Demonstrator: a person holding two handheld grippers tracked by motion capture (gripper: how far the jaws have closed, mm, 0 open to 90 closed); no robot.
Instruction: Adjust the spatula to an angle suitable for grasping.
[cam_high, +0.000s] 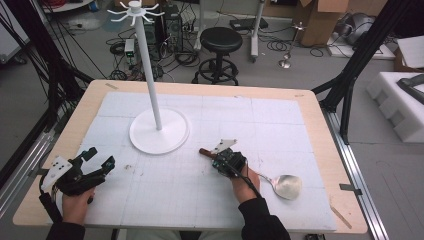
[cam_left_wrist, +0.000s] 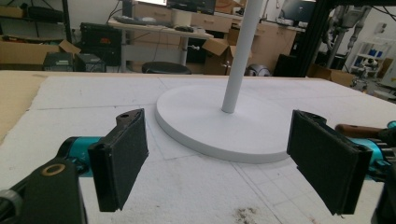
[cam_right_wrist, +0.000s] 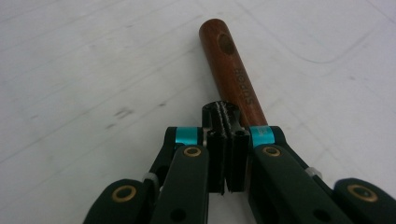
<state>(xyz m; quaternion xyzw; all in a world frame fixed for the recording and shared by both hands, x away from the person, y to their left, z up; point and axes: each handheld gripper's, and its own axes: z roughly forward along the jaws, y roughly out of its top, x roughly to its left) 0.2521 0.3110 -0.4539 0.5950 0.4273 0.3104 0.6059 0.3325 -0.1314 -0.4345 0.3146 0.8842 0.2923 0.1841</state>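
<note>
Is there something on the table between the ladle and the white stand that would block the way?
Nothing visible does. The ladle lies by the right claw, and bare foam mat runs from it to the stand.

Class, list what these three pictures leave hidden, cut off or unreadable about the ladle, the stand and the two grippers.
- Ladle: high view, mid-handle is hidden under the right gripper and hand.
- Right gripper view: jaws together over the wooden handle; actual grip hidden, handle lettering too blurred to read.
- Stand: left gripper view, top cut off by the upper edge.
- Left gripper: right jaw clipped by the frame edge.
</note>
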